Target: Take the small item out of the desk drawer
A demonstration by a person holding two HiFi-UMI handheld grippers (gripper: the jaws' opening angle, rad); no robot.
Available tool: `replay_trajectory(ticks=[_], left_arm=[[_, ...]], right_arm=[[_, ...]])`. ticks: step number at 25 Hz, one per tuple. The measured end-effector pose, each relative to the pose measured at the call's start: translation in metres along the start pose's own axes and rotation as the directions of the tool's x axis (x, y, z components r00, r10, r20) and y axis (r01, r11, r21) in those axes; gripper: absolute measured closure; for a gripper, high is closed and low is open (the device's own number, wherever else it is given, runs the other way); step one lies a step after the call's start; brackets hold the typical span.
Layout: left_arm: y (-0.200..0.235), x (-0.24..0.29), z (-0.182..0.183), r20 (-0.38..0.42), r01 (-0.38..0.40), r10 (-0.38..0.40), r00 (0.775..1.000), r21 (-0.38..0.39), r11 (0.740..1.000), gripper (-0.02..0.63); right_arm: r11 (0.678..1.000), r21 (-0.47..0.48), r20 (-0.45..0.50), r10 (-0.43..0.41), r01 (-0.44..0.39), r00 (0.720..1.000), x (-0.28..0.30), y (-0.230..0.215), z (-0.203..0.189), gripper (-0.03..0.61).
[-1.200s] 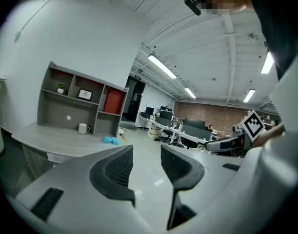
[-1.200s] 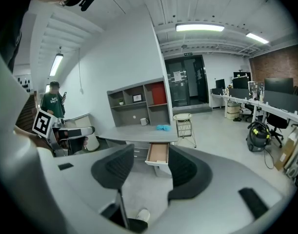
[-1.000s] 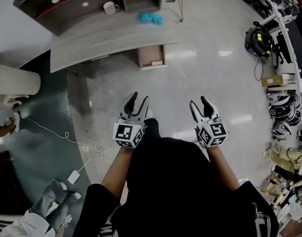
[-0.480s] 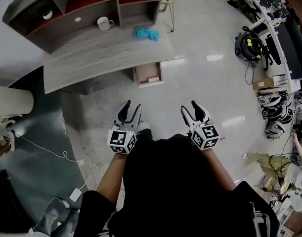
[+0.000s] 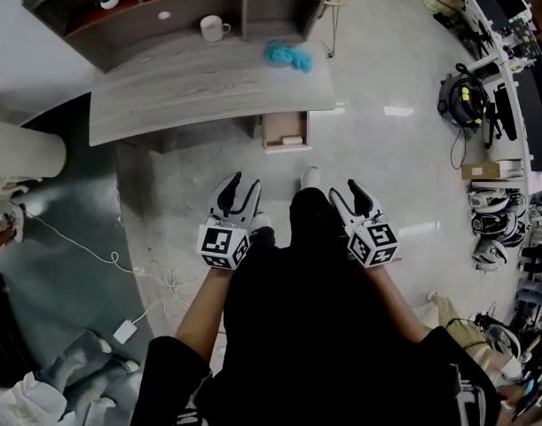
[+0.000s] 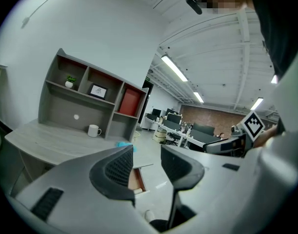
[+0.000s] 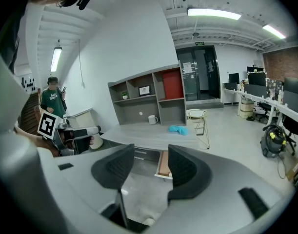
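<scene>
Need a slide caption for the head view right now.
Left claw and right claw, both open, held toward the grey desk, whose open drawer holds a small item.

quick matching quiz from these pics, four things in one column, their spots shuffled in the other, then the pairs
1 white mug
2 blue cloth
3 drawer
4 small plant

A pulled open below the desktop
B inside the shelf unit
C crumpled at the desktop's right end, head view
D upright on the desktop, before the shelf unit

Pairs: 1-D, 2-C, 3-A, 4-B
</scene>
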State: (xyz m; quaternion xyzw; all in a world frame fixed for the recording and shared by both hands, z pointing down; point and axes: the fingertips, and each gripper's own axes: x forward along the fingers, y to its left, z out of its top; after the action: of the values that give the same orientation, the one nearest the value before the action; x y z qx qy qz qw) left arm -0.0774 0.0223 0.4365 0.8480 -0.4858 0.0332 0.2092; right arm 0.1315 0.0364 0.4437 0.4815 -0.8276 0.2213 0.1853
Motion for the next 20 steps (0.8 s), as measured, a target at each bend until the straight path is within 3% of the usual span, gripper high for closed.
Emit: replay_trajectory(ticks=[5, 8, 14, 20], left_arm=[[0.012, 0.011, 0.007, 0.009, -0.063, 0.062, 0.998, 0.016, 0.998, 0.457], [0.028, 0.02, 0.009, 0.018, -0.138, 0.138, 0.99, 0.009, 0.99, 0.457], [0.055, 0.067, 0.037, 0.059, -0.283, 0.284, 0.957, -0.024, 0.959, 0.457], [0.046, 0.121, 0.06, 0.094, -0.348, 0.35, 0.932, -0.038, 0.937, 0.457]], right_arm=[[0.995, -0.024, -0.018, 0.101, -0.102, 0.995, 0.037, -0.003, 0.013, 0.376], [0.982, -0.056, -0.054, 0.176, -0.179, 0.983, 0.067, -0.01, 0.018, 0.373], [0.953, -0.06, -0.117, 0.289, -0.297, 0.95, 0.12, -0.052, 0.046, 0.372], [0.906, -0.124, -0.218, 0.374, -0.406, 0.901, 0.158, -0.093, 0.053, 0.37]])
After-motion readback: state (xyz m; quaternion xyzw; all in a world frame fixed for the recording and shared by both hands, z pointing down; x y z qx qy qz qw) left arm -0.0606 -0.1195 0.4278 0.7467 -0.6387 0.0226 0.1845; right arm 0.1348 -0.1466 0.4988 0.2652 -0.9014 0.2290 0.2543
